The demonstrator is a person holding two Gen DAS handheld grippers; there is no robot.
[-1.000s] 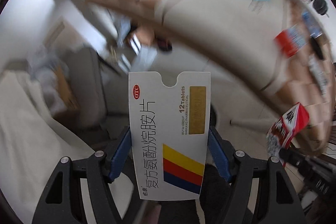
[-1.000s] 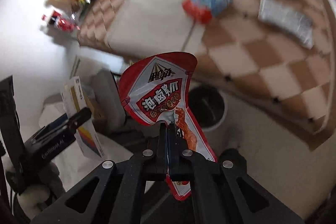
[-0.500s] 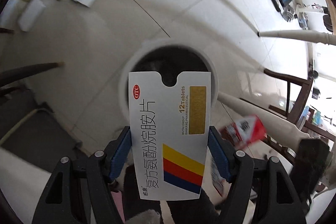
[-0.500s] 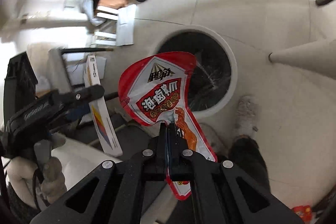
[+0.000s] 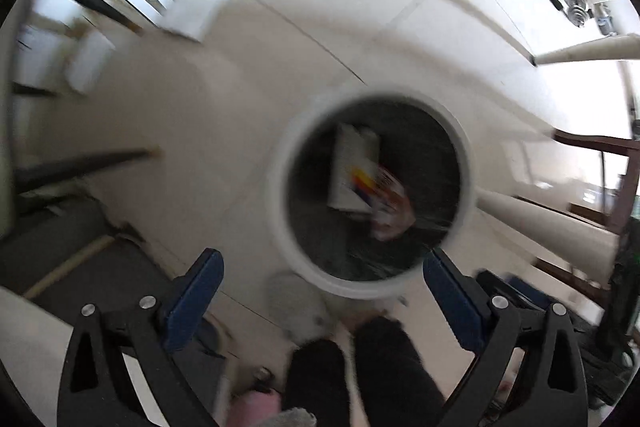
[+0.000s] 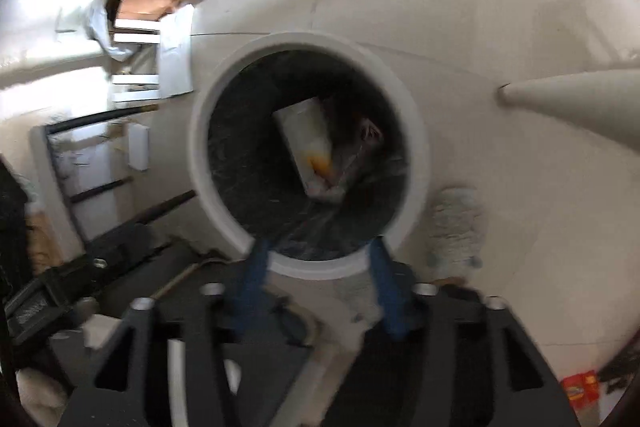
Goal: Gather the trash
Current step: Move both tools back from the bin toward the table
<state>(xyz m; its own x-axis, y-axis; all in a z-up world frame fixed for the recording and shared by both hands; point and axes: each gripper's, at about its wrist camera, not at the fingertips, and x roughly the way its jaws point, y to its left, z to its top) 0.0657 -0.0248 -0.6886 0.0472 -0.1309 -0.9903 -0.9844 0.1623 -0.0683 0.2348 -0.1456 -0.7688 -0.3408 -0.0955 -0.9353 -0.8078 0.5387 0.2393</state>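
Left gripper (image 5: 320,291): jaws wide apart, nothing between the blue pads (image 5: 192,303). Right gripper (image 6: 316,287): jaws likewise apart and empty, outlines smeared by motion blur.

Directly ahead of both, toward 12 o'clock: round white-rimmed bin (image 5: 280,211) with dark liner, standing on pale tiled floor (image 5: 200,87). Inside, in the left wrist view: white medicine box (image 5: 352,167) lying flat near centre, coloured stripes at its 5 o'clock corner. Red-and-white snack wrapper (image 5: 390,207) touching the box at 4 o'clock, partly overlapping it. Blurred; possibly not yet settled, cannot tell.

Right wrist view: box at bin centre, wrapper at 2 o'clock of it. Small red packet (image 6: 580,391) on the floor at 4 o'clock of the frame, well apart from the bin. Likely more trash.

Handling judgement: packet looks like thin film, light, limp, slippery; flat on tile, so hard to get under. Best taken by a raised edge or crimped seam, pinched firmly. Little breakage risk; main risk is slipping out.

Pale slipper (image 6: 456,227) just beside the bin rim at 3 o'clock. White table leg (image 6: 568,99) beyond.
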